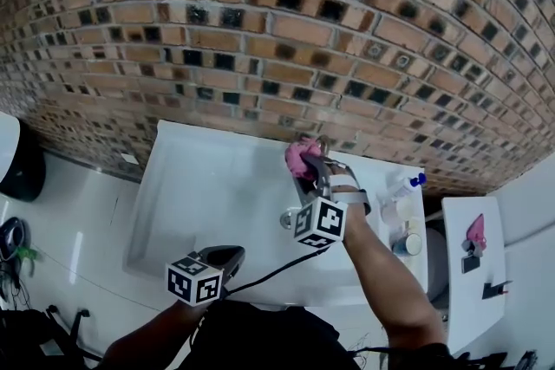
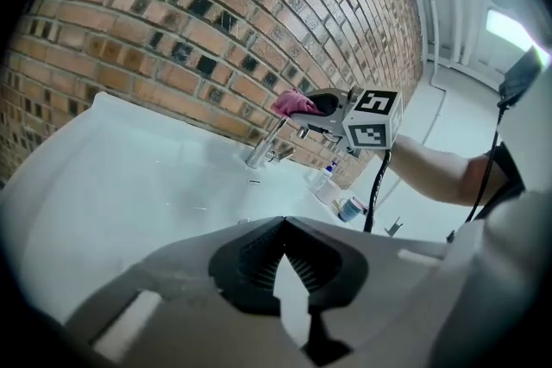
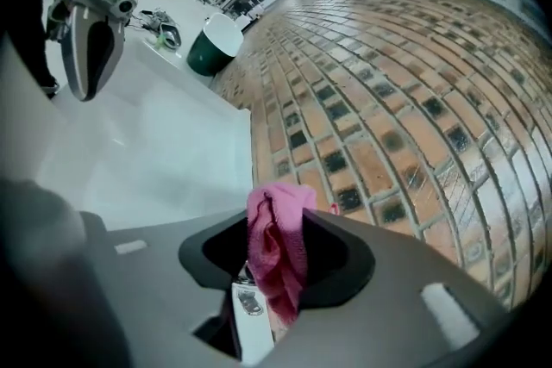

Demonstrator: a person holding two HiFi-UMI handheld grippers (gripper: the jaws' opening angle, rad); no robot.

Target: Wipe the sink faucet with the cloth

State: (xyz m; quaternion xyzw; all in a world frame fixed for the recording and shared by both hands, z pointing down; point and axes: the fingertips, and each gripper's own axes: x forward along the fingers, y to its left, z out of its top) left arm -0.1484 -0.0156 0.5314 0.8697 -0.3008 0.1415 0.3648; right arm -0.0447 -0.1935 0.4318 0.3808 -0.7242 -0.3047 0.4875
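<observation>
"Nearest, the left gripper [image 2: 285, 220] hangs over the near side of the sink [image 1: 173, 212], its jaws closed on nothing."

"And the right gripper [image 3: 280, 224], farther in?"

"Clamped on the pink cloth [image 3: 276, 250], which sits at the top of the faucet [image 2: 261, 152], just before the brick wall [image 1: 260, 30]."

"The cloth looks soft and light, so it's likely to bunch or slip. A thick fold seems the best hold, and the chrome is probably slick."
</observation>
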